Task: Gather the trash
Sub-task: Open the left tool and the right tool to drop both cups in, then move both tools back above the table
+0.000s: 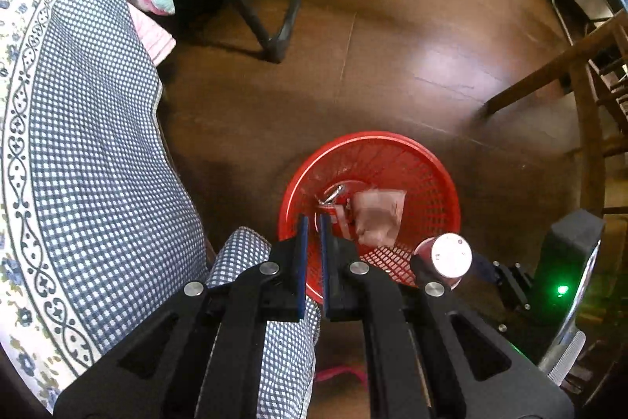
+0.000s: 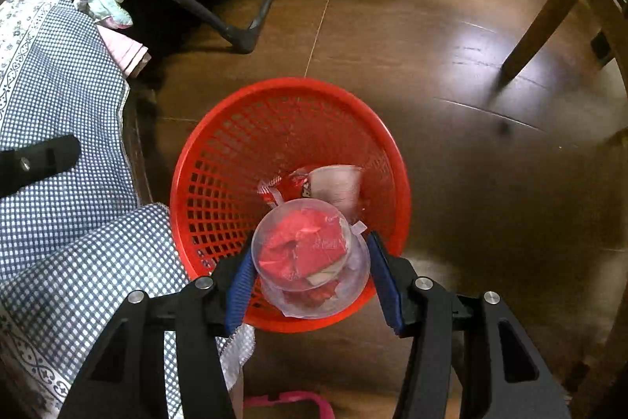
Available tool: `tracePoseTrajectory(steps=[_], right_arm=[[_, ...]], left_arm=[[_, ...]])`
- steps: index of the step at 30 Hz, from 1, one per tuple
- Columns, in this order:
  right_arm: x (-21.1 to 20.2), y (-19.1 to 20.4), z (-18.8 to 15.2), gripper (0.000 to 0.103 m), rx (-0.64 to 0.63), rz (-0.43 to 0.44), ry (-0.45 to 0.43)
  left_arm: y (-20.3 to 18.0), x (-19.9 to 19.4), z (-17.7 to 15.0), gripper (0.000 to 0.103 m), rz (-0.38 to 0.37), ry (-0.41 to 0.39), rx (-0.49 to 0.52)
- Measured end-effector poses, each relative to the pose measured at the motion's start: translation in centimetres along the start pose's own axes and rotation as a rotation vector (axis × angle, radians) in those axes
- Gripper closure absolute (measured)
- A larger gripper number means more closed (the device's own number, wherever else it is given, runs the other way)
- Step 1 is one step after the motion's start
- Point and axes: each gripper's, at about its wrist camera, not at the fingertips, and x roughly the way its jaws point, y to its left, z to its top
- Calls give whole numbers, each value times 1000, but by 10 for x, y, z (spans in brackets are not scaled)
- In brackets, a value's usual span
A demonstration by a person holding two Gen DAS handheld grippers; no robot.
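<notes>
Left gripper jaws together, empty; right gripper clamped on clear cup of red trash.
Checked cloth edge touches red basket rim on left; cup above basket; open brown floor to the right.

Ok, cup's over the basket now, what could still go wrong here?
1. The right tongs hold the clear cup near the red basket's close rim; released here, it might clip the rim and spill its wrappers.
2. The checked cloth drapes against that rim and could snag.
</notes>
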Motion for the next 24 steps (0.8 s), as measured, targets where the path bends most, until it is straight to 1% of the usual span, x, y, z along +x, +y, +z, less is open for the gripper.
tracePoseTrajectory(steps=[2, 3, 4, 5, 6, 7, 9, 10, 11, 12, 13, 14, 15, 16, 17, 19, 20, 21, 22, 24], right_arm=[[-4, -1, -1, 47, -6, 0, 2], [-7, -1, -2, 44, -10, -7, 0], [-10, -2, -3, 36, -14, -11, -2], [-13, 0, -3, 32, -27, -18, -4], [-15, 1, -3, 28, -35, -23, -5], [-17, 3, -3, 29, -45, -34, -10], [-26, 3, -4, 29, -38, -35, -23], [-33, 5, -4, 29, -35, -28, -37], [-38, 6, -4, 29, -37, -27, -47], [-45, 9, -4, 29, -44, -26, -60], [-56, 13, -5, 29, -55, -27, -78], [-66, 17, -6, 29, -67, -34, -95], [-74, 20, -7, 27, -77, -46, -111], [-87, 26, -9, 22, -93, -72, -135], [-96, 30, -9, 20, -105, -91, -157], [-128, 45, -14, 14, -151, -108, -236], [-139, 51, -16, 12, -165, -109, -258], [-155, 59, -19, 9, -185, -109, -288], [-174, 71, -23, 7, -211, -106, -322], [-202, 89, -28, 6, -246, -85, -372]], left_arm=[[-1, -8, -3, 93, -15, -11, 3], [-2, -14, -6, 92, -22, -23, 9], [-4, -18, -8, 92, -20, -29, 15], [-4, -24, -10, 89, -21, -36, 20], [-5, -29, -12, 82, -26, -41, 20], [-3, -37, -14, 77, -37, -50, 18], [-2, -56, -17, 59, -62, -88, 18], [-3, -72, -20, 55, -71, -124, 28], [-5, -85, -24, 46, -73, -153, 37], [-6, -107, -31, 35, -76, -208, 55], [-8, -123, -37, 30, -76, -242, 65], [-9, -135, -41, 23, -76, -274, 73], [-9, -158, -52, 17, -71, -329, 89], [-8, -169, -57, 13, -64, -355, 95], [-6, -182, -62, 6, -54, -382, 98], [2, -212, -79, 7, -50, -436, 91], [7, -223, -84, 7, -54, -455, 86], [15, -240, -93, 7, -50, -483, 72], [20, -249, -98, 7, -46, -500, 61], [36, -273, -108, 7, -44, -543, 30]])
